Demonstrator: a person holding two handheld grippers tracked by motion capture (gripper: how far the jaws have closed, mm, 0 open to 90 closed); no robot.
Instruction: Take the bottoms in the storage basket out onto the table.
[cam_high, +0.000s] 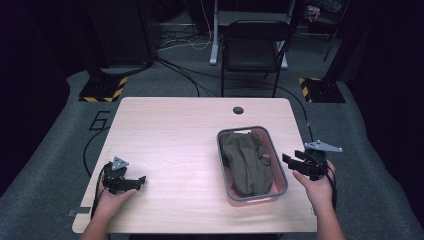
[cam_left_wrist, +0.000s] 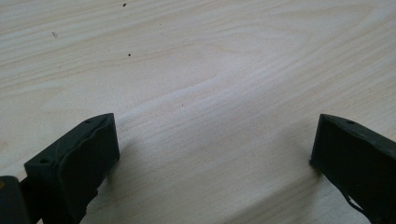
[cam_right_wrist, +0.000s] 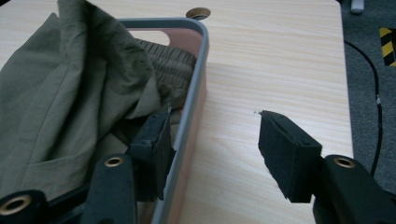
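Observation:
A pink basket with a grey rim (cam_high: 278, 156) stands on the right half of the wooden table (cam_high: 170, 135), holding a crumpled olive-green garment (cam_high: 247, 162). My right gripper (cam_high: 292, 161) hovers just right of the basket, open, with nothing between its fingers. In the right gripper view the gripper (cam_right_wrist: 215, 144) straddles the grey rim (cam_right_wrist: 198, 79): one jaw is over the garment (cam_right_wrist: 70, 93), the other over the bare table. My left gripper (cam_high: 136, 183) rests low near the table's front left, open. In the left gripper view its jaws (cam_left_wrist: 210, 154) stand wide apart over bare wood.
A round cable hole (cam_high: 238, 110) sits near the table's far edge. Behind the table stands a black chair (cam_high: 255, 45), with cables across the grey floor and yellow-black striped stands (cam_high: 102, 90) at both sides. The table's right edge lies close to my right hand.

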